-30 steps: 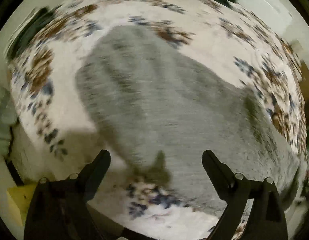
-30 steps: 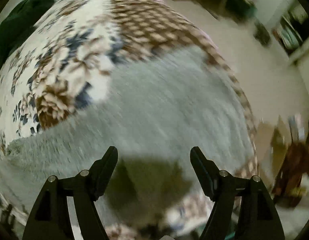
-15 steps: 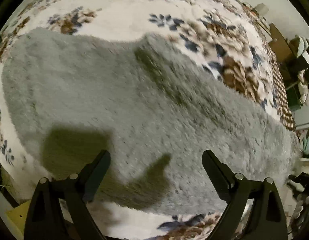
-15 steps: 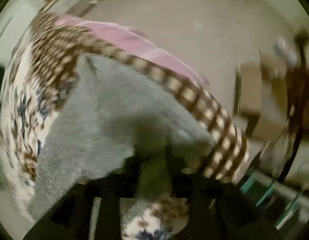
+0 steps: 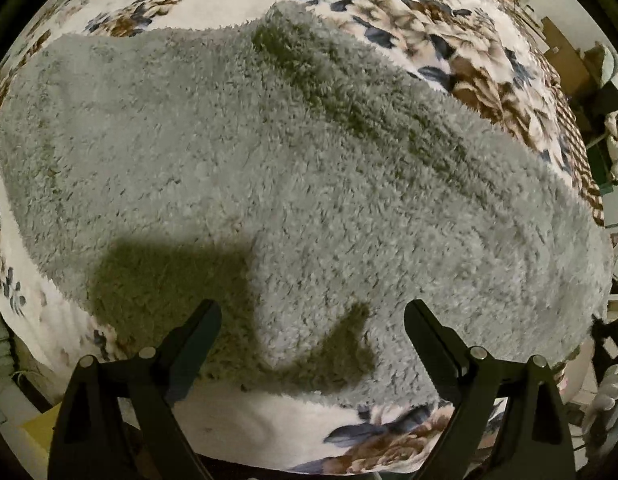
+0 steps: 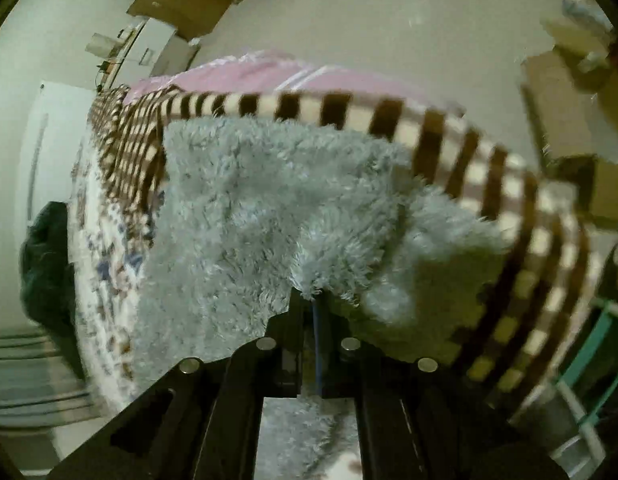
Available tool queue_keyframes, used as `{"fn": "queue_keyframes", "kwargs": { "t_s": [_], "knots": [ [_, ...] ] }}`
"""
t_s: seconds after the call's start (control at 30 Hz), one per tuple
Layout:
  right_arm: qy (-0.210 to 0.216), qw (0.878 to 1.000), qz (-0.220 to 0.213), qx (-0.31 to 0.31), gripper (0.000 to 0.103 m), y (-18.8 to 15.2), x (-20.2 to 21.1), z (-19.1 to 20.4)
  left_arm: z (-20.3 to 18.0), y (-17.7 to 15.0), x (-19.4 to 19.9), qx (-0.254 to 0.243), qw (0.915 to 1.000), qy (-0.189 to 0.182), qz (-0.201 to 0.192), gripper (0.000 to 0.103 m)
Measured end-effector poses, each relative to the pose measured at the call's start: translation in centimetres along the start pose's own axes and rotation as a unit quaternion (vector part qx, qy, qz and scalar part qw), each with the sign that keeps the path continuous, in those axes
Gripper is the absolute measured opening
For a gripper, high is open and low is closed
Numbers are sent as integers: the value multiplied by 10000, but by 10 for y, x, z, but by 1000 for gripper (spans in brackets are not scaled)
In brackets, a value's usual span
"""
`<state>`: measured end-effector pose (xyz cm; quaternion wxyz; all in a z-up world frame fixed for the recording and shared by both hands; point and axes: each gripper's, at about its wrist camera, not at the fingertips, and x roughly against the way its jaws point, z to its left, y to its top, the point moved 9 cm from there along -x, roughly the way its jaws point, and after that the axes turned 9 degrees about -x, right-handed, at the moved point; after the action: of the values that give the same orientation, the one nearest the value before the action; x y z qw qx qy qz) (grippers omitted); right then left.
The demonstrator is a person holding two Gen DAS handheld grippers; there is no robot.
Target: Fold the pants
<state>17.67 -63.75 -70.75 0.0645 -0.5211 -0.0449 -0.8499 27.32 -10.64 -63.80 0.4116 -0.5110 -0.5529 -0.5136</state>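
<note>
Pants of fluffy grey fabric lie spread on a floral blanket, filling most of the left wrist view. The left gripper points down at them near their lower edge with its jaws spread wide and nothing between them. The right gripper has just closed, and its jaws are pressed together on an edge of the pants, close to the striped border of the blanket. This view is blurred, so I think the pinched edge is a little lifted, but I am not sure.
</note>
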Motion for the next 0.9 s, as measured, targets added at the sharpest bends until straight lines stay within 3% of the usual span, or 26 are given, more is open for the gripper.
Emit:
{"fn": "queue_keyframes", "kwargs": {
  "t_s": [0.07, 0.17, 0.27, 0.37, 0.4, 0.47, 0.53, 0.6, 0.7, 0.73, 0.8, 0.9],
  "knots": [
    [-55, 9992, -329, 207, 4, 0, 27, 1, 0, -3, 1, -18, 10000, -9, -10, 93],
    [-280, 9983, -486, 157, 4, 2, 52, -16, 3, -9, 2, -2, 10000, -57, 3, 93],
    [-570, 9980, -58, 249, 7, -1, 41, -39, 6, -12, 2, 28, 10000, -74, -1, 93],
    [-498, 9981, 346, 131, 29, 1, 34, -53, 10, -13, 3, 75, 9999, -114, 15, 93],
    [-431, 9988, 227, 94, 36, 6, 37, -52, 12, -14, 4, 84, 9999, -125, 3, 93],
    [-234, 9997, 26, 18, 59, 14, 45, -48, 12, -10, 6, 50, 9999, -105, -34, 93],
    [-219, 9996, -177, -50, 60, 24, 48, -45, 12, -8, 6, -30, 10000, -40, -46, 93],
    [-464, 9985, -289, 101, 60, 31, 44, -37, 11, -5, 6, -143, 9998, 85, -62, 93],
    [-741, 9911, -545, 963, 60, 39, 44, 0, -1, 8, 9, -375, 9990, 193, -171, 93],
    [-936, 9820, -646, 1508, 62, 40, 42, 22, -10, 17, 12, -557, 9977, 286, -253, 93],
    [-1067, 9657, -703, 2260, 80, 43, 34, 56, -28, 33, 13, -797, 9954, 351, -410, 93],
    [-1292, 9441, -671, 2960, 81, 52, 10, 94, -56, 55, 8, -976, 9936, 254, -511, 93]
  ]
}}
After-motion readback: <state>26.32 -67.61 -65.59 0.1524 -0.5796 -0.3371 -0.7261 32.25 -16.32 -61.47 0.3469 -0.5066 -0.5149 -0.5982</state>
